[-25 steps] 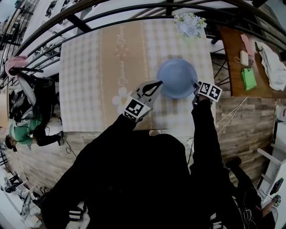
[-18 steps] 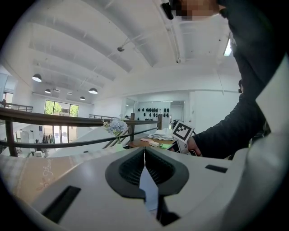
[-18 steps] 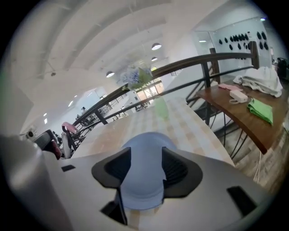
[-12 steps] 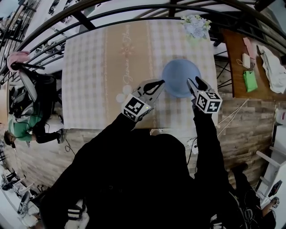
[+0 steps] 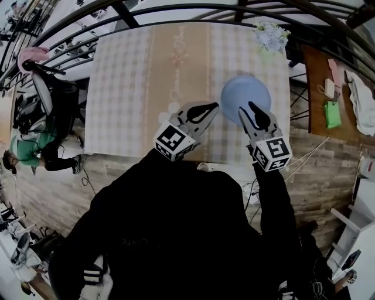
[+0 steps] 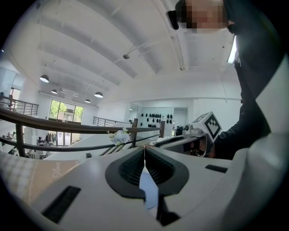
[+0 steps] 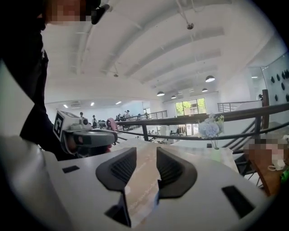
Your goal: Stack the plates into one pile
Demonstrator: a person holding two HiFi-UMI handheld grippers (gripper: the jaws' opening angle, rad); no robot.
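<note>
Left tongs: jaws clenched, tips met. The blue sliver behind them looks like plate seen through the gap, so I'd call them empty. Tips sit just beside the plate's left rim; contact not clear.
Right tongs: jaws apart and closing, only cloth between the pads, nothing gripped. They hover over the plate's near-right edge.
Blue plate: flat on the checked tablecloth, in the table's near-right part. I see one disc; can't tell whether it's already a pile.
Handling guess: rigid, glazed-looking, so slippery, and it chips if dropped. Take it at the rim, one pad under the lip and one on top, and keep it level.
Room: the table's near edge is right under my tongs and its right edge is close past the plate, so don't slide it that way. Left and centre of the cloth are open.
Far end: flower vase at the right corner, then the black railing. Stay low on the reach.
</note>
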